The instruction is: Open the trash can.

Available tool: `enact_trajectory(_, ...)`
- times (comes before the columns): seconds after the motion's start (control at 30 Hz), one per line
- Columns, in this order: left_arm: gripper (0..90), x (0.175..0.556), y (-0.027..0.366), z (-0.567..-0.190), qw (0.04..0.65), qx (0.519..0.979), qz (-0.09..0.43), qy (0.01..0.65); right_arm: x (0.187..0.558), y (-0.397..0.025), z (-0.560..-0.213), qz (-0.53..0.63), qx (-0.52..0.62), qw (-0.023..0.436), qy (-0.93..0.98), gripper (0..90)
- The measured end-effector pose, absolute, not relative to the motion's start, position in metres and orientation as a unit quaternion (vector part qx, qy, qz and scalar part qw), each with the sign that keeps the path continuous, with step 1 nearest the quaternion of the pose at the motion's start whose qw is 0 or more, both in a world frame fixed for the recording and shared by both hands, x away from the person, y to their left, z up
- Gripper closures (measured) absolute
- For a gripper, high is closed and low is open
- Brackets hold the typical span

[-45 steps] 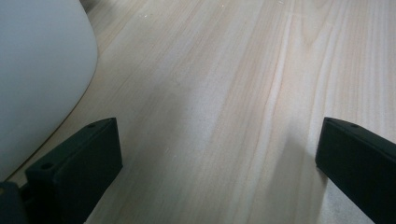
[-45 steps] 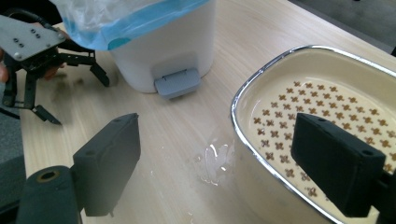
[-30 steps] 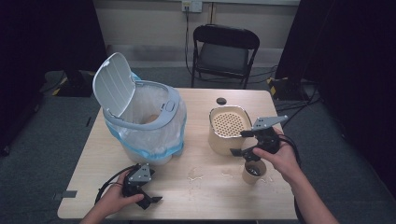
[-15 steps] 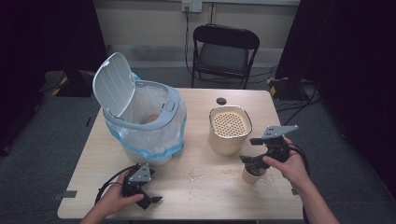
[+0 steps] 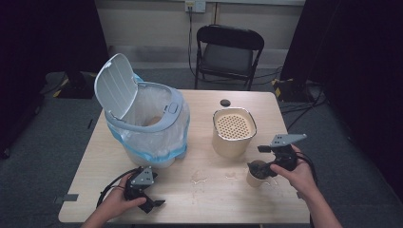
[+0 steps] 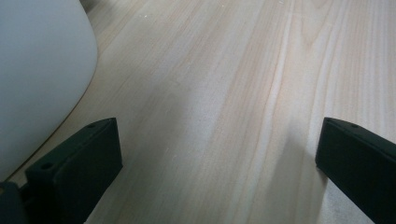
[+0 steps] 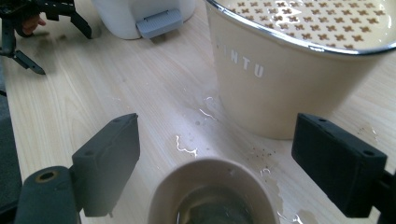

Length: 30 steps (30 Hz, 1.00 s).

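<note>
Right gripper (image 5: 266,164) poised over a small beige paper cup (image 5: 257,173) near the right front of the pale wooden table (image 5: 204,199), jaws spread wide on either side of the cup's rim and not yet touching it, as seen in the right gripper view, with the cup (image 7: 212,196) low between the black pads and some dark liquid or dregs inside; no grip taken so far, so the pick-up judged as only about to begin. Just behind the cup, a cream metal canister with a perforated insert (image 5: 234,132), standing upright, close to the cup but apart from it; small wet splashes (image 7: 191,140) on the wood between them, likely needing care against slipping. Farther left, a white lidded waste bin lined with a clear blue-edged plastic bag (image 5: 147,126), lid tipped up and open, ready to receive something; probably the destination for the cup or its contents, though that remains a guess. Left gripper (image 5: 142,190) resting low at the near left edge of the table, just in front of the bin, jaws spread apart over bare wood and holding nothing. Left to do, by this reading: closing on the cup, lifting, carrying across, emptying or dropping at the bin.
</note>
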<state>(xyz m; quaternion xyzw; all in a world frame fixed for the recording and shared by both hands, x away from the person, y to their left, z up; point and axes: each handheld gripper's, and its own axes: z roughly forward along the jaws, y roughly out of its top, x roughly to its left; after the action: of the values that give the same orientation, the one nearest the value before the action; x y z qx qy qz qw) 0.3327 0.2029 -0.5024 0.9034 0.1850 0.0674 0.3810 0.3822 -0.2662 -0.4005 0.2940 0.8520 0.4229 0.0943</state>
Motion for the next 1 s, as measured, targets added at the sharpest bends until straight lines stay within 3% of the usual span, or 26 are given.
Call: enact_trajectory(1.0,0.0,0.333,0.203,-0.503,0.386,0.901,0.066,0.184,0.353,-0.295,-0.429,0.436,0.312,0.093,0.839,14.7)
